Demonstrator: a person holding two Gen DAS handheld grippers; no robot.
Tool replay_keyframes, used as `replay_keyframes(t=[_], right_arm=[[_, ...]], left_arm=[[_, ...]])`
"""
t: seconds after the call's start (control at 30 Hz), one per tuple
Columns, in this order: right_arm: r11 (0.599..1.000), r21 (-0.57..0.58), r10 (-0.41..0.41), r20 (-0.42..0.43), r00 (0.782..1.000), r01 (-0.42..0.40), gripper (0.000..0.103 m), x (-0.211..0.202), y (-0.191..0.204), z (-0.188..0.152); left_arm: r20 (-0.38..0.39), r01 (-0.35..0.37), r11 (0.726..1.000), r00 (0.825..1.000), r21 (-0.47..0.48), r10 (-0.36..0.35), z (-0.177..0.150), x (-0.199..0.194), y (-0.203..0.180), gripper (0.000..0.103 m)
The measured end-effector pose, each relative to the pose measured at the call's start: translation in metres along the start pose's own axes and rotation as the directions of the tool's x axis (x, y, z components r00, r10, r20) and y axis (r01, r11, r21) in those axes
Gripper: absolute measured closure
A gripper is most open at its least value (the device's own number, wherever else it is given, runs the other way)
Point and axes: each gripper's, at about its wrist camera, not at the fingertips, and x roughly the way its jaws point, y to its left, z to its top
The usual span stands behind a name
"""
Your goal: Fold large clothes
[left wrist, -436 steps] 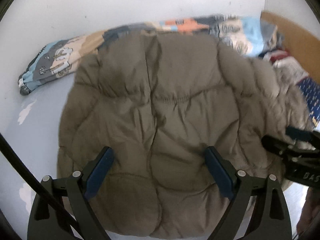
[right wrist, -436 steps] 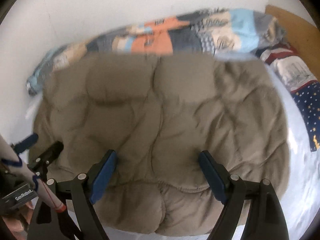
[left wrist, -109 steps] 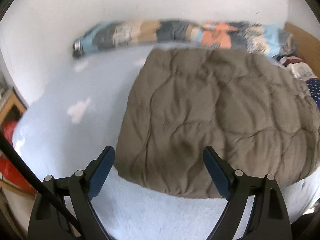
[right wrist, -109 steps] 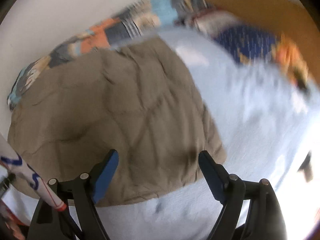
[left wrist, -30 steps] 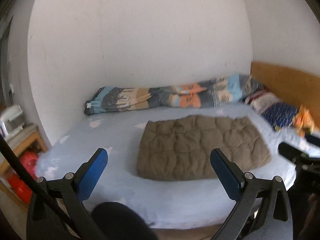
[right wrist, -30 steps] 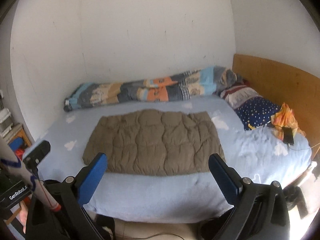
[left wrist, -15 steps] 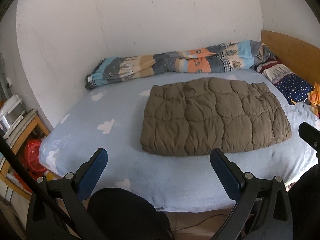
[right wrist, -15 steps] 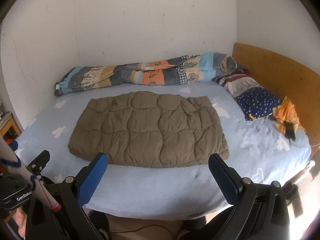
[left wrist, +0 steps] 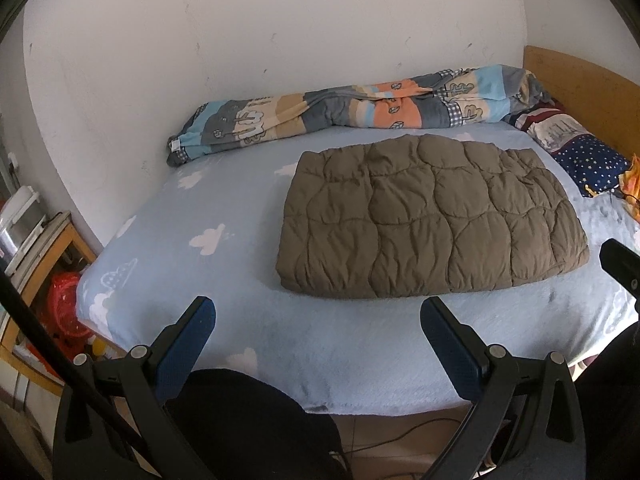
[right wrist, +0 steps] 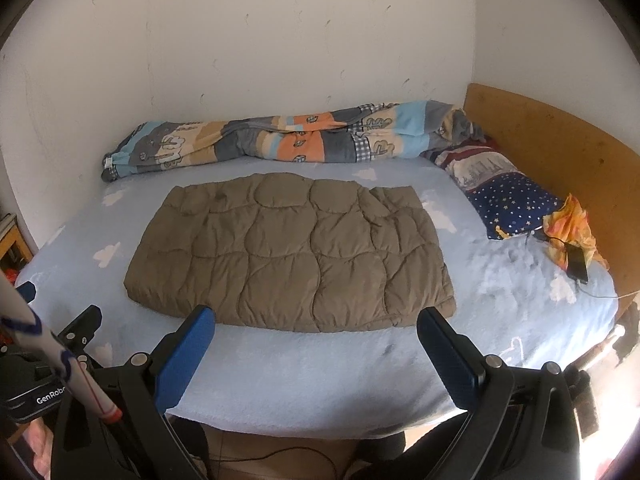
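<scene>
A brown quilted padded garment lies folded into a flat rectangle in the middle of the light blue bed; it also shows in the right wrist view. My left gripper is open and empty, held back off the near edge of the bed. My right gripper is open and empty too, also short of the garment's near edge. The left gripper's body shows at the lower left of the right wrist view.
A rolled patterned duvet lies along the far wall. Pillows sit by the wooden headboard, with an orange cloth and a phone on a cable. A wooden shelf with a red item stands left of the bed.
Both grippers have drawn well back from the garment, which now lies folded flat on the bed. In the last half second the views have hardly shifted.
</scene>
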Motion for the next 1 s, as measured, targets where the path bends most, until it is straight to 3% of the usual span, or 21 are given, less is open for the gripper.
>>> replay_keyframes(t=[1.0], right_arm=[[1.000,-0.009,0.000,-0.033,0.999,0.000,0.000,0.010,0.005,-0.008]], left_arm=[[-0.011,-0.001,0.999,1.000,0.039,0.001,-0.003,0.006,-0.006,0.001]])
